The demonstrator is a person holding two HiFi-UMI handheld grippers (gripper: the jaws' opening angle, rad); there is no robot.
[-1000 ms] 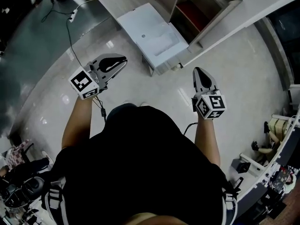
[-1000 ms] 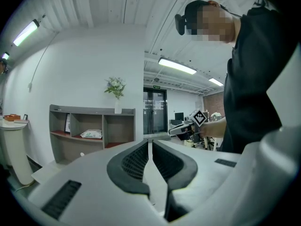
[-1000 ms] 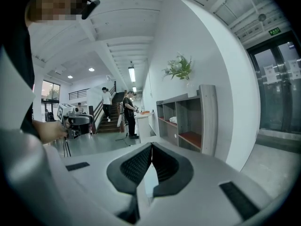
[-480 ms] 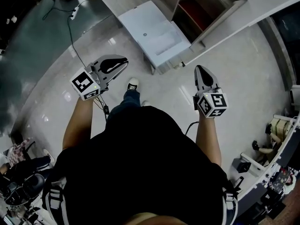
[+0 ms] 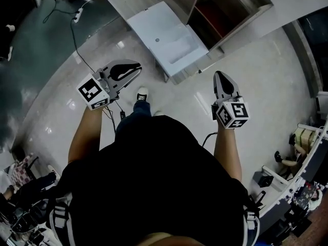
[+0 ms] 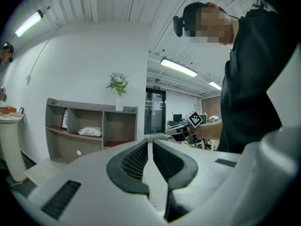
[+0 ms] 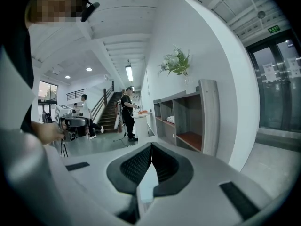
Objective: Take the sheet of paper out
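We were on the approach, with the paper not yet reached. The left gripper (image 5: 136,66) and the right gripper (image 5: 220,76) were held out level over the bare floor (image 5: 266,101), both well short of the shelf unit (image 5: 225,12) against the wall.

Each gripper's own view showed its jaws together, with nothing between them.

We could not see the sheet of paper in any view. In the left gripper view the open compartments held only a white packet (image 6: 89,131), lying on the middle shelf, and a vase of flowers (image 6: 117,86) stood on the top edge of the unit. We judged that the paper lay inside the low white cabinet (image 5: 164,29) at the foot of the unit, behind the face with the small round knob (image 5: 157,39), or somewhere too small to make out.

The next move called for closing in on the unit, lowering one gripper to the knob and spreading its jaws around it. That would show whether the paper lay behind that face.
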